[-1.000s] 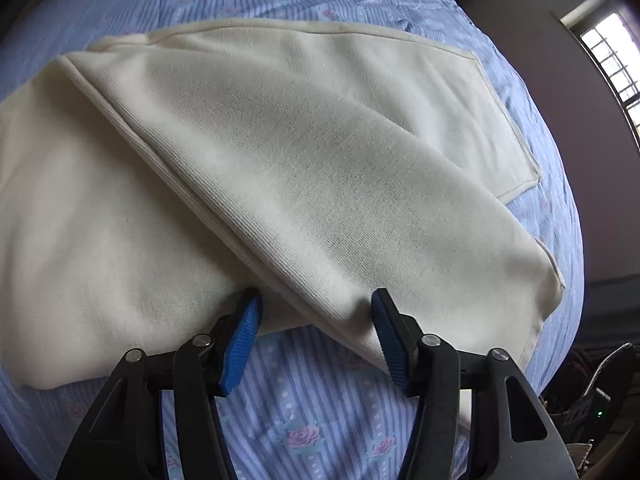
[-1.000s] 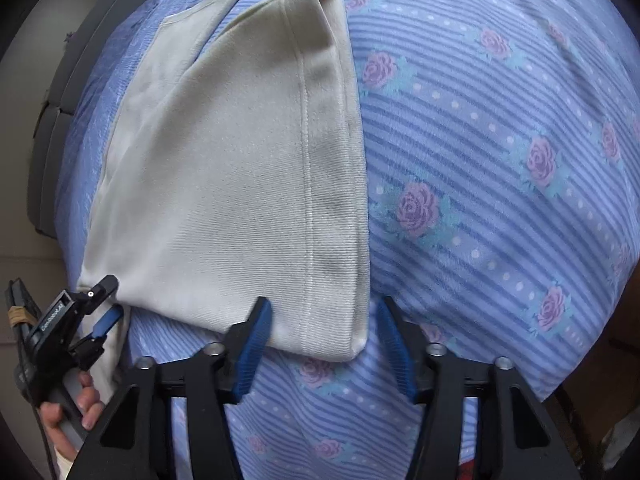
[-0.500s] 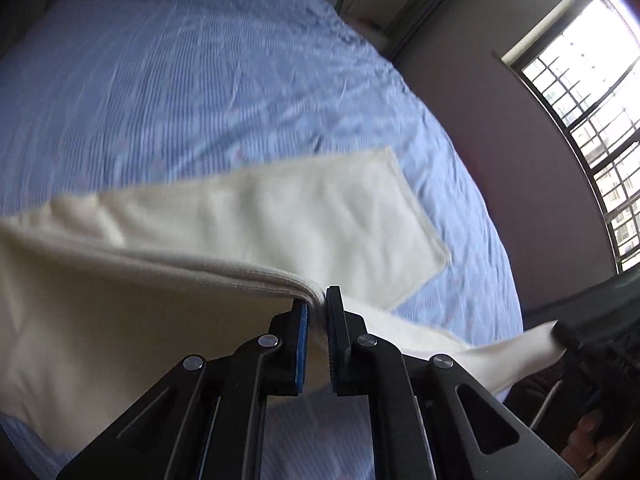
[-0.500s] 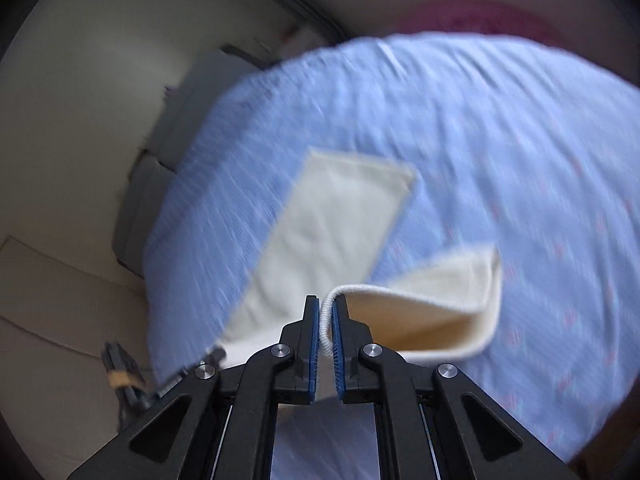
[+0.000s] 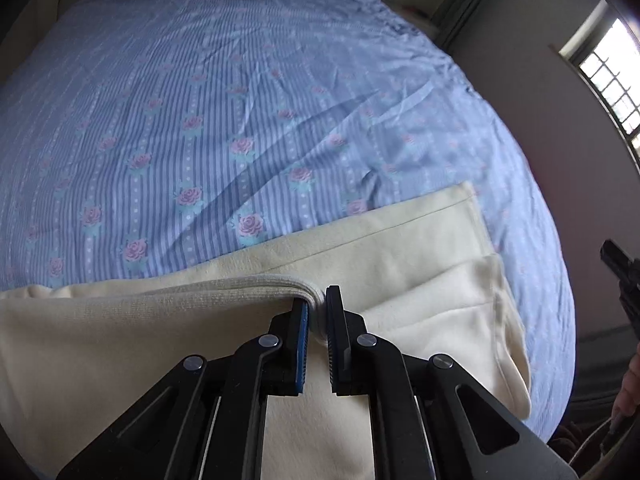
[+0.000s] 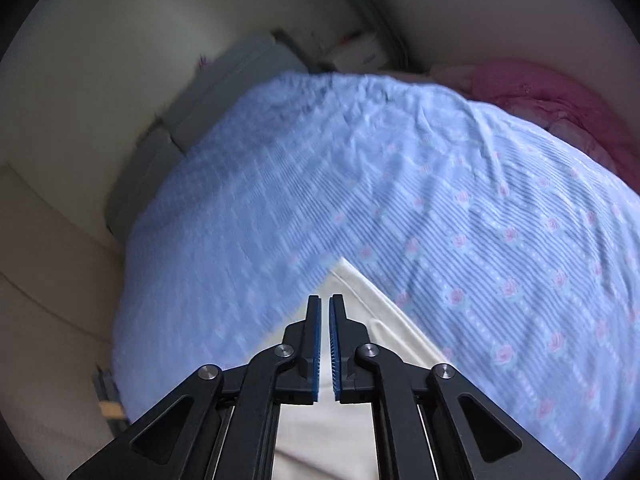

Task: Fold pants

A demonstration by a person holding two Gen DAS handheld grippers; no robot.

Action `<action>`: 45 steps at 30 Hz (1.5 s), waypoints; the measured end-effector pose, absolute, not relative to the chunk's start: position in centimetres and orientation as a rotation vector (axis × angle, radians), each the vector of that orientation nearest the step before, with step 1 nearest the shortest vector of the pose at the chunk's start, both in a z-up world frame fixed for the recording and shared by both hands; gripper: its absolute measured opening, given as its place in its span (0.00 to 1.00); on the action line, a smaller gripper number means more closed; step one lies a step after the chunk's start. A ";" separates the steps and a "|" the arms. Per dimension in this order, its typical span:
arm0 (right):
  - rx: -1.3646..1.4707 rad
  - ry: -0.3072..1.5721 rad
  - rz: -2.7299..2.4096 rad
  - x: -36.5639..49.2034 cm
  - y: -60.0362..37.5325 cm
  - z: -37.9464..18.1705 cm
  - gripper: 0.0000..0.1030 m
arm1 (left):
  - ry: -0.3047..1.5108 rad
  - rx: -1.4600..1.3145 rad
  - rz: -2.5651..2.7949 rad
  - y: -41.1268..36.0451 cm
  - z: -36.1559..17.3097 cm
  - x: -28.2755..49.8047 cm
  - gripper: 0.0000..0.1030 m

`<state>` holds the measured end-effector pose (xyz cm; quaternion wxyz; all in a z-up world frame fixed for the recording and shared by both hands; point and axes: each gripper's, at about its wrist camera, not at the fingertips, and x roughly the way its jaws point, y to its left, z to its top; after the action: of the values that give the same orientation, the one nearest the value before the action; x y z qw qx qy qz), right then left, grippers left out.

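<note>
left gripper [image 5: 317, 312] pinching pants [image 5: 400, 256] edge, lifted since 1 s ago | right gripper [image 6: 325, 312] near-closed, contents unclear | fold underway over bed [image 5: 240, 100]

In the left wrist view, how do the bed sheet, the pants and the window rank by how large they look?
1. Bed sheet, largest.
2. Pants, though nearness to the camera enlarges them.
3. Window, smallest; it is far and cut by the edge, so its true size is unsure.
</note>
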<state>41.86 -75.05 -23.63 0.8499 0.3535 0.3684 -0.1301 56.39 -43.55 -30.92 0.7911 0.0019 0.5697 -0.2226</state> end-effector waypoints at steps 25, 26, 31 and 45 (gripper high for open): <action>0.642 0.987 0.026 44.8 -73.8 -31.5 0.10 | 1.244 -0.086 -0.423 -42.6 -30.4 56.4 0.10; 0.646 0.939 0.012 44.7 -74.4 -29.9 0.10 | 1.240 -0.099 -0.424 -42.4 -29.9 56.4 0.10; 0.549 0.910 -0.029 50.4 -77.2 -26.5 0.09 | 1.245 -0.150 -0.390 -42.7 -29.8 58.4 0.11; 0.391 1.121 -0.307 58.1 -77.9 -34.2 0.32 | 1.289 -0.221 -0.269 -43.9 -30.2 61.4 0.81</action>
<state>58.13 -77.86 -34.20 0.8178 0.1834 0.5261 -0.1442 61.42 -43.89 -30.24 0.7854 -0.1025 0.5976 -0.1248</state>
